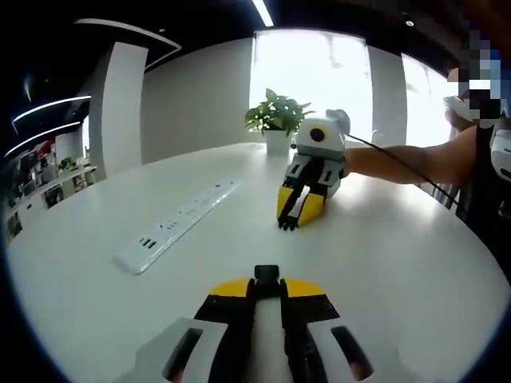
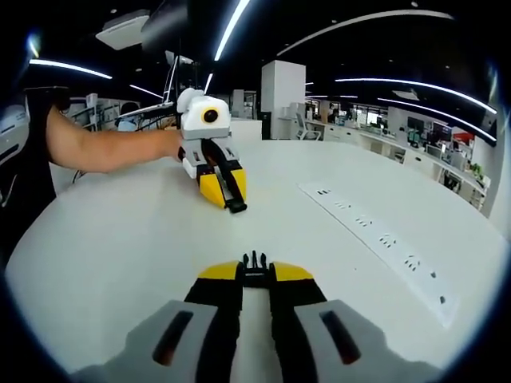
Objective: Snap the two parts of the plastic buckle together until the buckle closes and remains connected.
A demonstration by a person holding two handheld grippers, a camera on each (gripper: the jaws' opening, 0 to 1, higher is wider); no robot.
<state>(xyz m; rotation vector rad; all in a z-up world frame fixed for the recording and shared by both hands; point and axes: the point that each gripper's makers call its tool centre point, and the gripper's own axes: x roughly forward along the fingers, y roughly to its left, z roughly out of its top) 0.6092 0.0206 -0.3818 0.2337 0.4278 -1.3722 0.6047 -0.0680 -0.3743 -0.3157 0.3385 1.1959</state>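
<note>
Each gripper is clamped on one black buckle half, left gripper (image 1: 267, 281) on socket (image 1: 267, 274), right gripper (image 2: 254, 266) on pronged half (image 2: 254, 260); align squarely before pressing together.

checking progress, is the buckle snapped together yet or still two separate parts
Separate. The left tool is shut on the socket half, the right tool on the pronged half, facing each other with bare table between.

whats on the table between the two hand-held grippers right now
Bare white table. In the left gripper view, nothing lies between the left hand-held gripper and the right hand-held gripper; the power strip sits off to one side.
</note>
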